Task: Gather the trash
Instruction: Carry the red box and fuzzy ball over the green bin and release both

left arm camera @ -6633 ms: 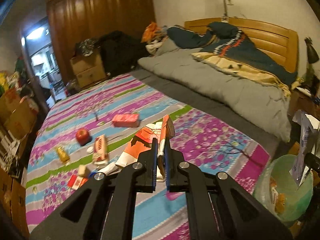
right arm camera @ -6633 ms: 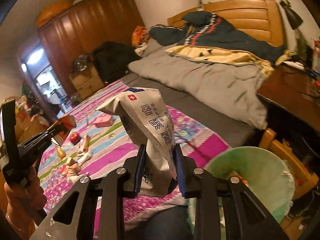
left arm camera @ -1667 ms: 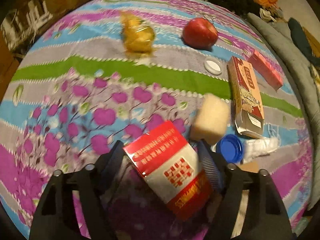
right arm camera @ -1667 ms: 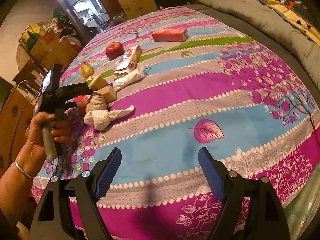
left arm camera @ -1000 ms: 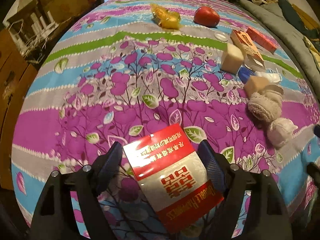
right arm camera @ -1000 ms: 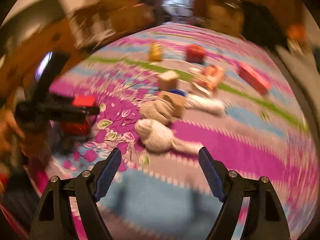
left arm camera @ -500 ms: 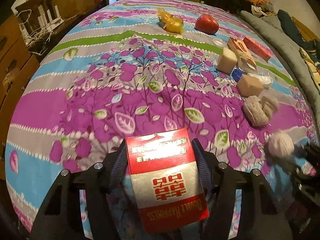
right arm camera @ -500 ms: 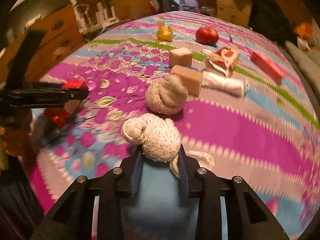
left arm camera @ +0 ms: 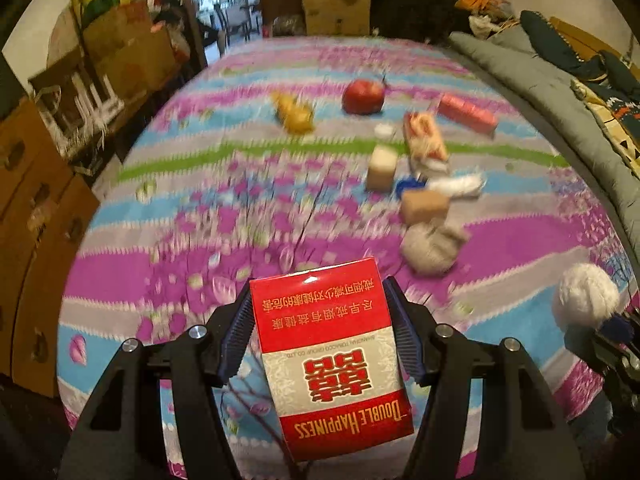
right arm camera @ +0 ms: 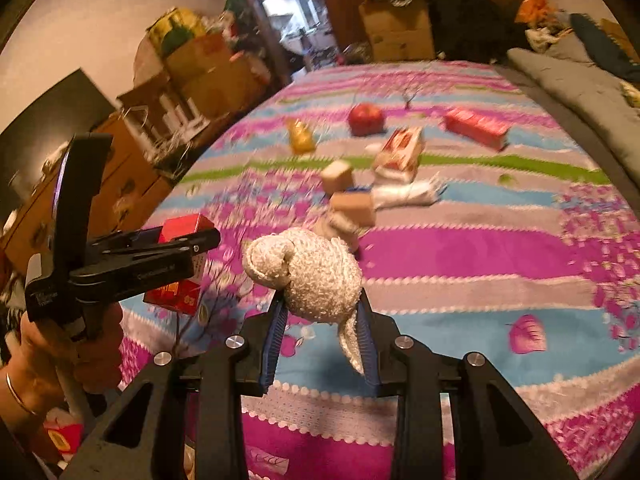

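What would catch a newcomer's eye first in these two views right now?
First, the red and white cigarette pack clamped in the left gripper, filling the bottom of the left view. Next, the fuzzy rolled sock pinched in the right gripper, low in the right view. Behind both, a red apple stands out on the loud purple, blue and green bedspread.
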A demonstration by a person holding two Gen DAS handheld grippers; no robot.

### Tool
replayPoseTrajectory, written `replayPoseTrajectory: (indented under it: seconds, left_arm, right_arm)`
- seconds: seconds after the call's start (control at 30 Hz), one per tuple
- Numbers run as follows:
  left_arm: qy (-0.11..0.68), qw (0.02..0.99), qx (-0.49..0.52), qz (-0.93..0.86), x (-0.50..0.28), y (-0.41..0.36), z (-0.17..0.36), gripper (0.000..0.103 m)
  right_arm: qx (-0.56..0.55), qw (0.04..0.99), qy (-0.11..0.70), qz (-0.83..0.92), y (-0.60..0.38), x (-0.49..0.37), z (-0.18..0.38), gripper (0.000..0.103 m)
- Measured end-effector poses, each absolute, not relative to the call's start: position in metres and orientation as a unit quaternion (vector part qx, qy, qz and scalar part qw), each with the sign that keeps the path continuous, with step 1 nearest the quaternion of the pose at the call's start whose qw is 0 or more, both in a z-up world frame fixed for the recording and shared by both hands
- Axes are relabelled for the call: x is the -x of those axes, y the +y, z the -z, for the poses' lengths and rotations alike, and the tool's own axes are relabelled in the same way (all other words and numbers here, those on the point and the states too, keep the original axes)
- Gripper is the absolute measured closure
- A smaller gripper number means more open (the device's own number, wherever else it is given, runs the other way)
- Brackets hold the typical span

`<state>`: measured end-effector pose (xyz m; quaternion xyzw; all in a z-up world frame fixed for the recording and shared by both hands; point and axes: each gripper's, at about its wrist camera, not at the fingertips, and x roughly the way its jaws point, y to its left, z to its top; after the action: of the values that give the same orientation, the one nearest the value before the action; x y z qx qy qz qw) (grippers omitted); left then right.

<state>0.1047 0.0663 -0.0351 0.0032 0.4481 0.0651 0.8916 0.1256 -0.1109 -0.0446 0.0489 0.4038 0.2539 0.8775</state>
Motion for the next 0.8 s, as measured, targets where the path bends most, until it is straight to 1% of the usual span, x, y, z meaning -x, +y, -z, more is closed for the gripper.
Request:
replayPoseTrajectory:
  seconds: [0.37,0.63,0.8]
  left_arm:
    - [0.388,0.92,-0.047,-0.032,-0.124,-0.001,-0.021,0.043]
    - [0.348,0.933,-0.085,0.03,-0.127,-0.078,-0.05,0.043]
    - [0.332,0.934,-0.111,0.077,-0.121,-0.134,-0.058,0.043]
  right_arm:
    - [-0.115,0.909,0.36,-0.174,-0.196,-0.095,-0.01,0.068]
    - [-0.159,0.929,0.321,-0.089,-0.277,-0.059,-0.039,0.068]
    - [-0.194,0.936,0.291,-0.025,-0.34,-0.025,-0.056,0.068]
